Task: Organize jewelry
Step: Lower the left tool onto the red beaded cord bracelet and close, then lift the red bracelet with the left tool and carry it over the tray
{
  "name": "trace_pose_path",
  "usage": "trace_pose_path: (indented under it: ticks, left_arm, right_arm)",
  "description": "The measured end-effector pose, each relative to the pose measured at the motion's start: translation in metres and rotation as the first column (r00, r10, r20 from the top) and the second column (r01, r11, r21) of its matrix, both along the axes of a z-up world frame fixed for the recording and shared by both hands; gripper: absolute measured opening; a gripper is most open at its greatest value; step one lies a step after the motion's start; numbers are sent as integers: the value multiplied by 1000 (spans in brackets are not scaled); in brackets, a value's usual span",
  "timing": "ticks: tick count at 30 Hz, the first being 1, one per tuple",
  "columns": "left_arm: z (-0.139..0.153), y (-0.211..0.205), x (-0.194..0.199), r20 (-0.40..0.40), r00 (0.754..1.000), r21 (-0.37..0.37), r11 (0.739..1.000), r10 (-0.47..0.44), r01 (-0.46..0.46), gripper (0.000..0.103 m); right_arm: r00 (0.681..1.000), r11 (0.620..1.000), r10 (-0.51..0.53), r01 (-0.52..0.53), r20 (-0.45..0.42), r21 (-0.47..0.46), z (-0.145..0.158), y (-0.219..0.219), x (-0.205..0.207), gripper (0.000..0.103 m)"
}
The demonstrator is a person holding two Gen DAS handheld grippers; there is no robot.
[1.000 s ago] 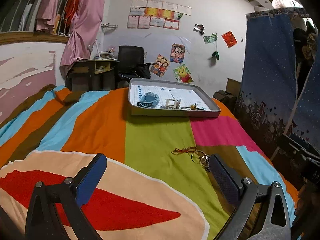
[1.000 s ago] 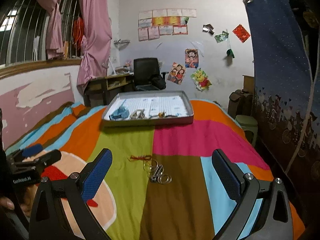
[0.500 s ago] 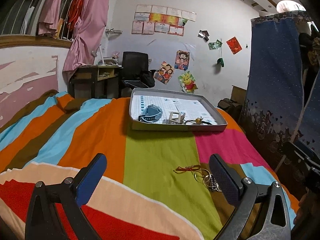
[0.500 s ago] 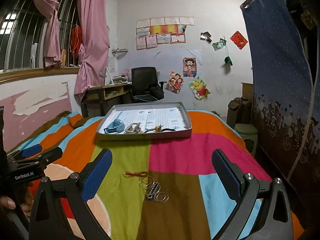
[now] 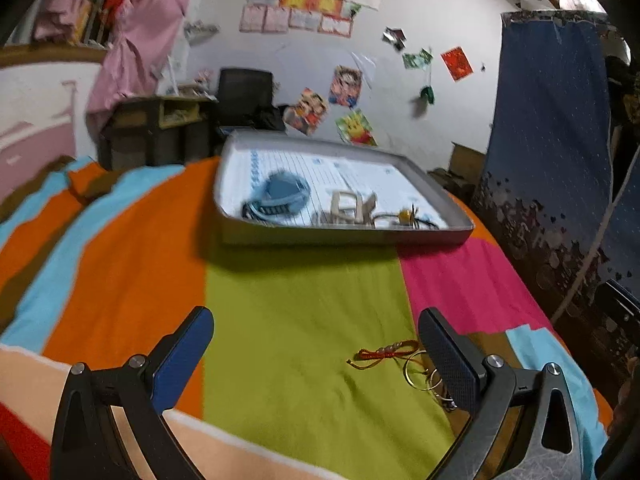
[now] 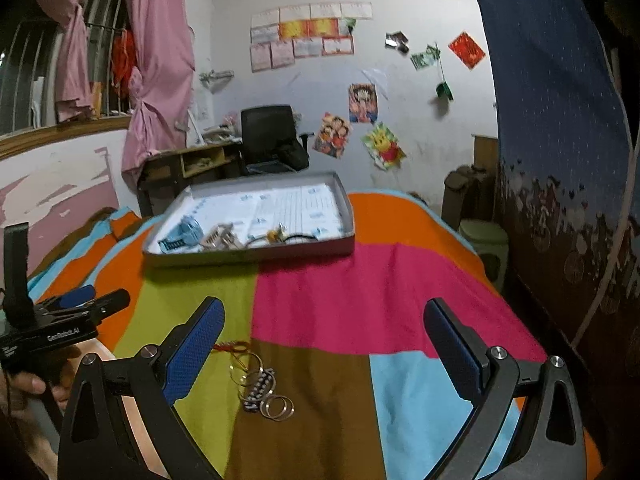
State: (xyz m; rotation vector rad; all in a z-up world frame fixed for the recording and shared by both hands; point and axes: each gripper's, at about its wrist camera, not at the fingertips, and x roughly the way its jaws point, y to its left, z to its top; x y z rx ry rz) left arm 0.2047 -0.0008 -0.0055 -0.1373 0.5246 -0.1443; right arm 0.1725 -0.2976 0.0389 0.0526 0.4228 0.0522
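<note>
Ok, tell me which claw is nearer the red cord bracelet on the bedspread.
Left. The red cord bracelet lies just inside the left claw's right finger; the right claw has it beside its left finger, similarly close.

A bed [image 6: 360, 292] with a colourful patchwork cover fills the lower frame. On it lie a grey tray [image 6: 256, 256] at centre and loose bracelets [image 6: 260, 388] lower left.
</note>
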Motion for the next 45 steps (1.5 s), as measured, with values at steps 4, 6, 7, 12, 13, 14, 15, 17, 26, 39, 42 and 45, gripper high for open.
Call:
trace_pose_path:
  ticks: [4,6,7,12,13,14,15,17,26,39,42,45]
  left_arm:
    - [-29,-1,21,-62,994,-8,996,-95,94,103]
    - [-40,-2,31,-107,985,-12,990,-138,138,103]
    - [-43,-3,35,-122,980,-17,987,-158,157,103]
    - [-51,-15,51,-149,951,-34,963,-270,268,96]
    - [-51,-18,53,-152,946,-25,957,-288,288,93]
    - [-53,-23,55,-157,938,-11,950,-309,311,89]
    - [-54,-27,57,-162,932,-2,944,-325,329,85]
    - [-58,-32,60,-174,921,0,935,-348,353,77]
    - [-75,-53,78,-250,843,-48,875,-477,481,46]
    - [-88,-80,74,-323,817,176,818,-477,547,8]
    - [-86,-80,66,-333,815,199,809,-474,552,5]
    - [-85,-74,59,-347,814,174,821,-466,544,5]
  right_arm:
    - [998,1000,6,-5,-58,8,-23,4,13,98]
    - [995,1000,20,-20,-93,5,-38,8,20,98]
    - [994,1000,25,-25,-109,2,-45,11,21,98]
    - [982,999,49,-50,-185,1,-74,19,21,93]
    - [977,998,55,-57,-205,-1,-80,20,22,87]
    - [973,998,61,-63,-222,-1,-85,21,23,82]
    - [967,997,69,-71,-245,-2,-91,23,25,79]
    - [960,997,75,-79,-268,-6,-98,25,27,69]
    - [919,991,103,-125,-380,-36,-120,41,46,33]
    - [896,992,104,-125,-431,-20,-135,56,56,28]
    - [895,993,107,-119,-434,-1,-137,56,54,21]
    - [890,992,120,-122,-440,25,-138,56,52,10]
